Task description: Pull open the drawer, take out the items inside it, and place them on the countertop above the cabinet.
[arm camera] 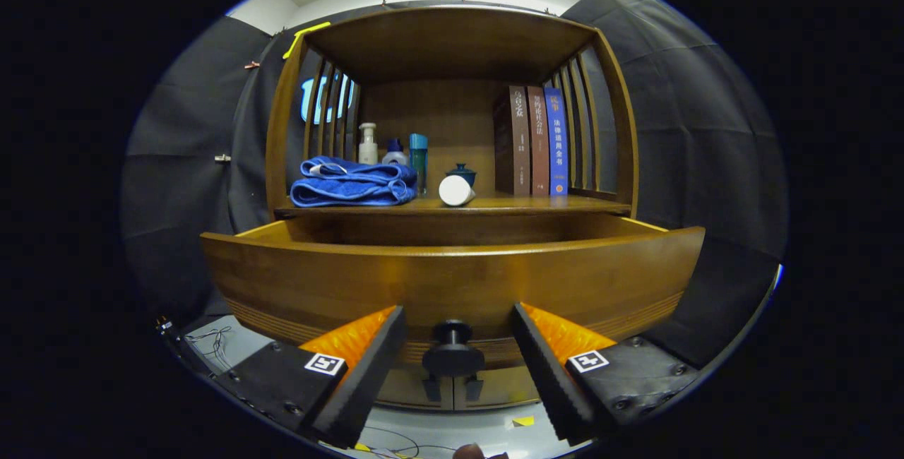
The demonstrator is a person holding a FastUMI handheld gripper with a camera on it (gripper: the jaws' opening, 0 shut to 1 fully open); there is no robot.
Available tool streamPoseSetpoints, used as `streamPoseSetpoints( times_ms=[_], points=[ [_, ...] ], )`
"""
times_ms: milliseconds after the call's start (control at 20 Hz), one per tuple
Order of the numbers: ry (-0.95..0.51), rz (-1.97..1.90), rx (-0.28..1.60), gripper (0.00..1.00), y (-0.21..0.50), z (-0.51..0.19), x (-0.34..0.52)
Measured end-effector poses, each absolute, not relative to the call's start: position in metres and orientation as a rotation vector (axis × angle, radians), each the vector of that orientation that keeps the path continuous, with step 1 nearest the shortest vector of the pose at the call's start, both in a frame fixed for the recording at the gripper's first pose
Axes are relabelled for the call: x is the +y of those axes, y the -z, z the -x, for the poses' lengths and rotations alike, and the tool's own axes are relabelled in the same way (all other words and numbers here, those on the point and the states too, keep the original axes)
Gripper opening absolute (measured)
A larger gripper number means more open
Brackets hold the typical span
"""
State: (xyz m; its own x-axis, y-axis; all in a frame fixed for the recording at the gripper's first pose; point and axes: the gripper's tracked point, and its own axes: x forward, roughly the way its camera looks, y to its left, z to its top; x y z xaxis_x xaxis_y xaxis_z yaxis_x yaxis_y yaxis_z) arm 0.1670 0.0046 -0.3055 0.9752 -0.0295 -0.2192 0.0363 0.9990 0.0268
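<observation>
Gripper (458,346) jaws spread wide, fingers either side of the black knob (452,352), not touching it. Drawer (452,282) pulled out, inside hidden by its front. Beyond, on the countertop (508,205): blue towel (351,182), white cylinder (456,191) on its side, bottles (393,147), three books (531,141)

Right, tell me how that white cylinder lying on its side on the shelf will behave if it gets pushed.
The white cylinder lies on its side beside the folded blue towel, so a nudge would probably roll it. It looks smooth, so it may slip between the open fingers. Its weight can't be judged from here.
</observation>
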Motion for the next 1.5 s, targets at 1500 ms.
streamPoseSetpoints(
  times_ms=[1500],
  points=[
    [0.052,0.007,0.246,0.99,0.326,-0.279,0.012]
  ],
)
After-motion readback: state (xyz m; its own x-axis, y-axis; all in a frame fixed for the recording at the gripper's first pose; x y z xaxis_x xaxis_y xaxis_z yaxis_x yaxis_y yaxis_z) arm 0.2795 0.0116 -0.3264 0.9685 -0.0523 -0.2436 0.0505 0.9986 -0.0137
